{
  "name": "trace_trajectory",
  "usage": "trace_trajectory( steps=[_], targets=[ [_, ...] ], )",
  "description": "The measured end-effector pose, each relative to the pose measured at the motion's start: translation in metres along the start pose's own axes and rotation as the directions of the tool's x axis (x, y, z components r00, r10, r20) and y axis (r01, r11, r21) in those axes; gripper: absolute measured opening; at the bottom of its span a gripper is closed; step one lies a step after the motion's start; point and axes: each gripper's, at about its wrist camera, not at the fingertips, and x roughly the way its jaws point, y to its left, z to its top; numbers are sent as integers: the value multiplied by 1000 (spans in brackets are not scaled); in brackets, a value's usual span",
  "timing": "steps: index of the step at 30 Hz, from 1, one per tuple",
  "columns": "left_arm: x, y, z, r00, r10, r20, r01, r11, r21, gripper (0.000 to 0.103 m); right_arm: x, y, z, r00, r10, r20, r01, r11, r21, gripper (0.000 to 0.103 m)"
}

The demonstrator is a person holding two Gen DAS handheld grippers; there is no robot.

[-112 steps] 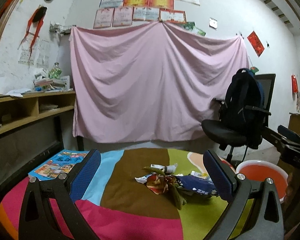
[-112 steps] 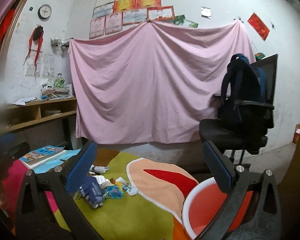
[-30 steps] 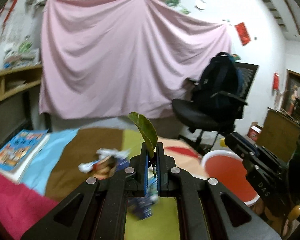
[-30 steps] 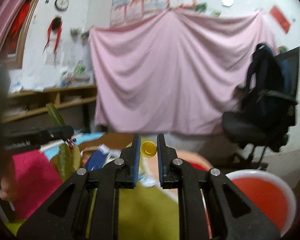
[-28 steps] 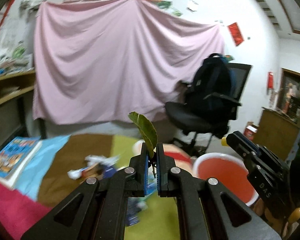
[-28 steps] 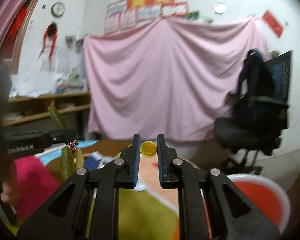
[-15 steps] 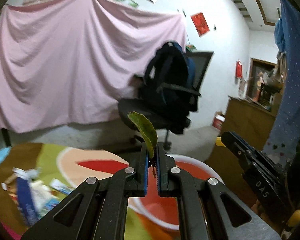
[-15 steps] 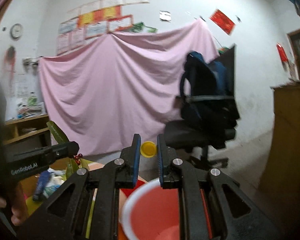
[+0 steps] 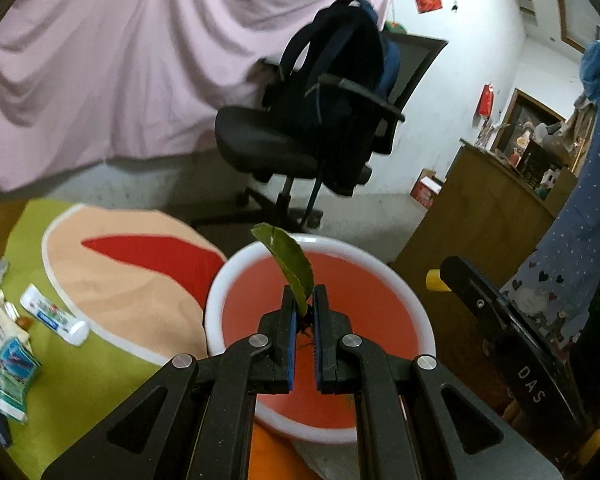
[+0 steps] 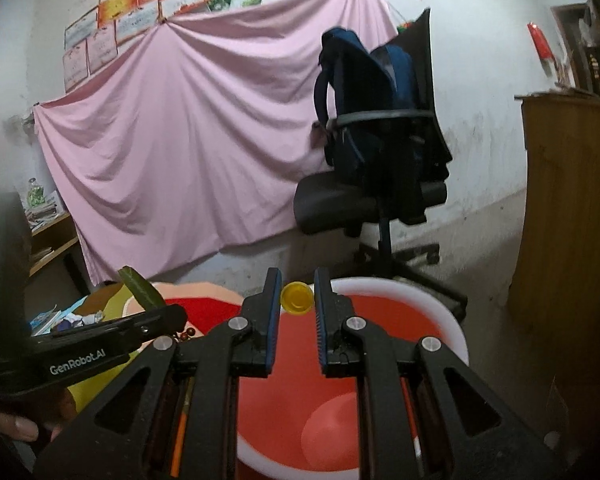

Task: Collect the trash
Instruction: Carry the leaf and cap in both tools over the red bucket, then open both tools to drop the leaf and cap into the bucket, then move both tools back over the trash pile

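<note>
Round red plastic bucket [image 9: 380, 264], serrated leaf [image 9: 290, 266]

"GenRobot.AI" in white on left gripper [image 10: 112, 354] side; "DAS" on right gripper [image 9: 532, 380] side. Wall papers illegible.

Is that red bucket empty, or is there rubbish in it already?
Looks empty: the red bucket shows only bare orange-red walls and floor in both wrist views, though gripper arms hide part.

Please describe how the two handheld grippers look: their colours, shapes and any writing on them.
Both are black, with triangular cut-out linkages, silver rivets and blue ribbed pads. The left gripper bears white "GenRobot.AI" lettering on its side; the right gripper bears "DAS".
</note>
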Motion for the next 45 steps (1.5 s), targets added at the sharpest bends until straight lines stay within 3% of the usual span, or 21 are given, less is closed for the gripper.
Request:
trace_trajectory(
  steps=[6, 15, 21, 23, 26, 30, 31, 33, 35, 40, 45],
  targets=[
    [0, 9, 2, 1000, -2, -6, 2, 999, -37, 29, 7, 0, -4, 999, 7, -38, -7, 1000, 7, 45],
    [-18, 23, 1, 997, 48, 59, -45, 997, -57, 29, 8, 3, -4, 999, 13, -36, -12, 1000, 13, 48],
    [-60, 45, -8, 973, 137, 183, -120, 987, -105, 46, -1, 14, -2, 999, 43, 30, -43, 999, -12, 66],
    [-80, 55, -11, 957, 177, 228, -152, 981, -124, 48, -5, 22, 0, 996, 63, 64, -62, 998, -23, 73],
    [-109, 69, -16, 926, 238, 291, -203, 968, -147, 60, -11, 36, 4, 989, 96, 110, -92, 995, -42, 83],
    [-147, 87, -28, 873, 320, 368, -270, 946, -180, 85, -16, 58, 7, 976, 148, 159, -139, 988, -67, 99],
    [-158, 92, -33, 852, 348, 391, -293, 936, -193, 93, -18, 64, 7, 970, 163, 178, -151, 986, -75, 103],
    [-175, 99, -41, 819, 385, 426, -322, 922, -213, 99, -21, 77, 7, 959, 188, 210, -172, 981, -92, 103],
    [-192, 108, -50, 784, 421, 456, -348, 907, -239, 100, -24, 89, 6, 949, 212, 234, -191, 975, -110, 103],
    [-224, 127, -69, 715, 490, 498, -404, 871, -278, 101, -28, 114, 3, 918, 283, 279, -248, 956, -154, 103],
    [-243, 139, -84, 677, 522, 520, -442, 852, -280, 101, -29, 140, -3, 895, 334, 297, -276, 936, -219, 103]
  ],
)
